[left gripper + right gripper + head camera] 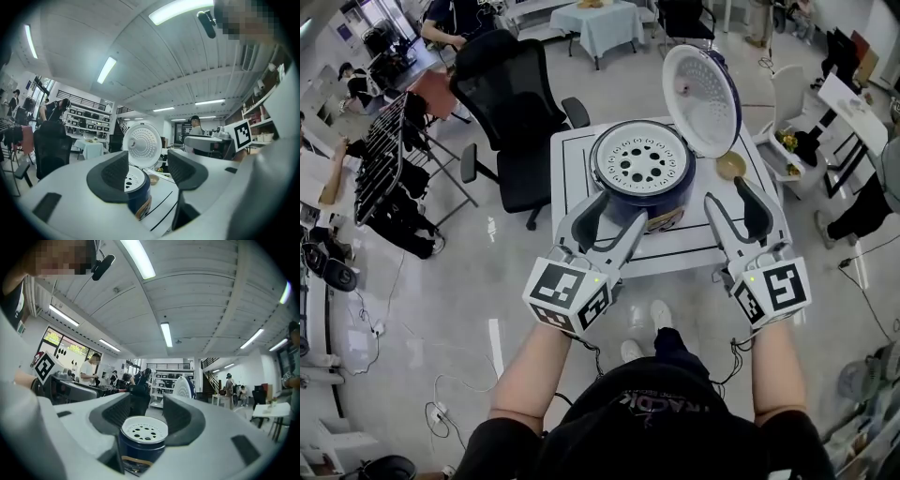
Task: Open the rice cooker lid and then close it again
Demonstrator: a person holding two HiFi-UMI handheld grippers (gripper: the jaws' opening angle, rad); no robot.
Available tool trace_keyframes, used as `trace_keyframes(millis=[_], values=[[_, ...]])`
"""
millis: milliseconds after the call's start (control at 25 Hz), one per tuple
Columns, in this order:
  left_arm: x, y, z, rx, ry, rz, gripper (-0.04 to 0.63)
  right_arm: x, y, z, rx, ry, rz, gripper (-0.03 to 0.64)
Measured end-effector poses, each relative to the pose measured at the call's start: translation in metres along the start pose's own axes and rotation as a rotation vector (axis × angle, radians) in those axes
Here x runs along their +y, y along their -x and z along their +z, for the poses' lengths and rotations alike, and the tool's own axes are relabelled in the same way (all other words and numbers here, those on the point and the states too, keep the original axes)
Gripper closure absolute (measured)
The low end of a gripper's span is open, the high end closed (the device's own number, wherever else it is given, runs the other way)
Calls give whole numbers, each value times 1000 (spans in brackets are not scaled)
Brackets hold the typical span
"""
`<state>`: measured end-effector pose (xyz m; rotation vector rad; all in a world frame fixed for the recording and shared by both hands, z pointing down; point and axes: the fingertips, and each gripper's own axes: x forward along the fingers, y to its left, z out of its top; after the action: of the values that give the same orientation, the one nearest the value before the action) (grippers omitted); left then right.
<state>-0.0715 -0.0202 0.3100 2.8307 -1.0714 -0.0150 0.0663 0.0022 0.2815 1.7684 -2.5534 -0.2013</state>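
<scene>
My left tongs [614, 230] stand wide with nothing in them, and so do my right tongs [739, 214]. The cooker [666, 208] sits mid-desk [572, 155]. Its lid [701, 98] is tipped up at the far right, baring the holed inner plate [639, 161]. In the head view the left tongs cover the cooker's front, so I can't read it. In the left gripper view one jaw hides part of the cooker. In the right gripper view the tongs' body cuts off its base, and the lid is half behind a jaw. A small bowl [730, 166] sits by the hinge, contents unclear.
</scene>
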Motion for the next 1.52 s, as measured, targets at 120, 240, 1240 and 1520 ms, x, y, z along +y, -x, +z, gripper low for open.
trace_keyframes(millis=[120, 240, 1240, 1520], values=[[-2, 3, 2, -6, -3, -1, 344, 2, 2, 0, 3, 7, -2, 413], [-3, 6, 3, -9, -6, -1, 344, 4, 3, 0, 4, 8, -1, 412], [-11, -96, 15, -8, -12, 17, 345, -137, -26, 4, -41, -29, -72, 413], [-7, -139, 18, -7, -11, 52, 345, -187, -55, -9, -28, -50, -60, 413]])
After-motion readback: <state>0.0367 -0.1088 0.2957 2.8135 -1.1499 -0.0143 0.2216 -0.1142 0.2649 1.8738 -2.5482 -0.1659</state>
